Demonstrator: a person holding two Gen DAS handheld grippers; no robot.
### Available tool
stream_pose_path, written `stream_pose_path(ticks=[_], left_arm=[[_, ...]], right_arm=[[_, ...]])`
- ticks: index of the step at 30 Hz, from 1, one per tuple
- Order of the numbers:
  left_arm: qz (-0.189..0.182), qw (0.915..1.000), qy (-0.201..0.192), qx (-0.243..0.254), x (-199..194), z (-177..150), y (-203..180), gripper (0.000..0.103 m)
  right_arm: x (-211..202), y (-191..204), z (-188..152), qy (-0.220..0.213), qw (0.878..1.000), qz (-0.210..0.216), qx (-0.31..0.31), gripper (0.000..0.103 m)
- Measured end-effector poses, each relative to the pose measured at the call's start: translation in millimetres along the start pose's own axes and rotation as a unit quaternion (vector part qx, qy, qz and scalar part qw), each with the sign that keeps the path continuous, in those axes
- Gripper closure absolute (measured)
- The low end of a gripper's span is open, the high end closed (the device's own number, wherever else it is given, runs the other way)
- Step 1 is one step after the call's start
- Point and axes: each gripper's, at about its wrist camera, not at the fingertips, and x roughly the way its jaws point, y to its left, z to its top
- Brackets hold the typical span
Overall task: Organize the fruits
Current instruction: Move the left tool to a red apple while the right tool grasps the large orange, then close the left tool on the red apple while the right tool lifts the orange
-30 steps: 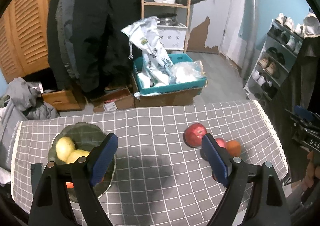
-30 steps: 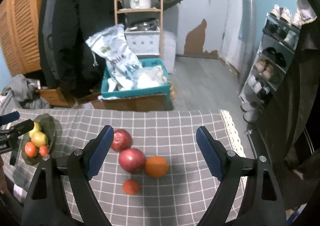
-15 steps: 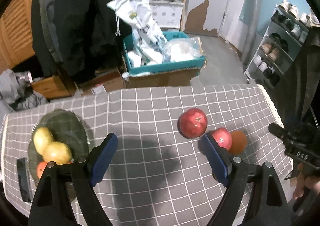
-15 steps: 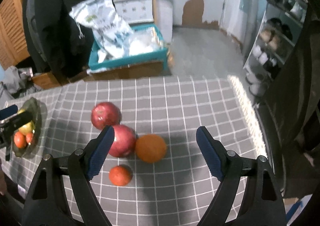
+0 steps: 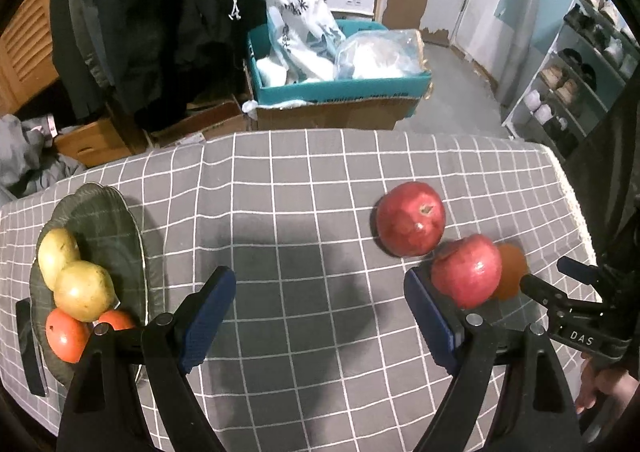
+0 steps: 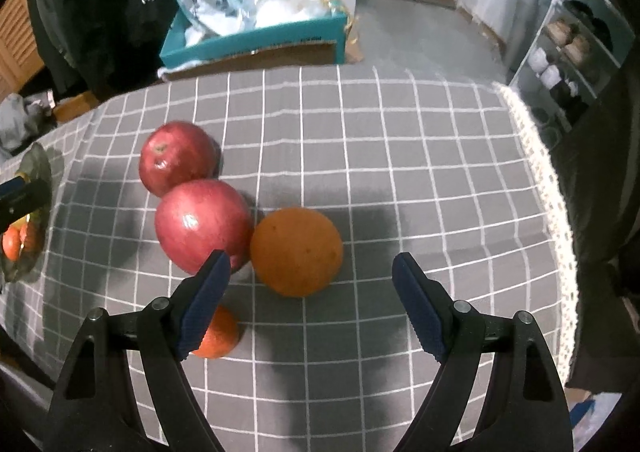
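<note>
Your large round orange [image 6: 296, 251] sits on the grey white-checked tablecloth [image 6: 400, 180], touching the nearer glossy red apple [image 6: 203, 224]; the farther red apple [image 6: 177, 158] rests just behind that one, and a small orange tangerine [image 6: 216, 334] lies just in front. Your right gripper [image 6: 311, 292] hangs spread wide above the orange, holding nothing. Your left gripper [image 5: 320, 306] is likewise released and empty, over bare cloth. Well to the left, the dark green glass plate [image 5: 108, 212] holds two yellow pears [image 5: 82, 288] and small orange fruits [image 5: 66, 334].
</note>
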Motion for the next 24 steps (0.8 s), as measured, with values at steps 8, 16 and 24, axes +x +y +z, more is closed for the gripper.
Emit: stream_pose_path(ticks=[8,16,24], left_arm=[[0.002,0.9998,0.021,0.004,21.8,-2.8,0.5,0.016],[-0.009,0.9994,0.034,0.006,37.2,0.2,-5.0,0.016],[-0.041,0.998,0.047,-0.003,53.9,12.0,-18.1,0.016]], right_arm=[[29.7,2.4,-1.4,0.03,1.0,0.002,-0.005,0.019],[40.5,-2.7,-1.0,0.03,0.999,0.021,-0.006,0.03],[38.5,2.1,0.9,0.023,0.999,0.023,-0.02,0.041]])
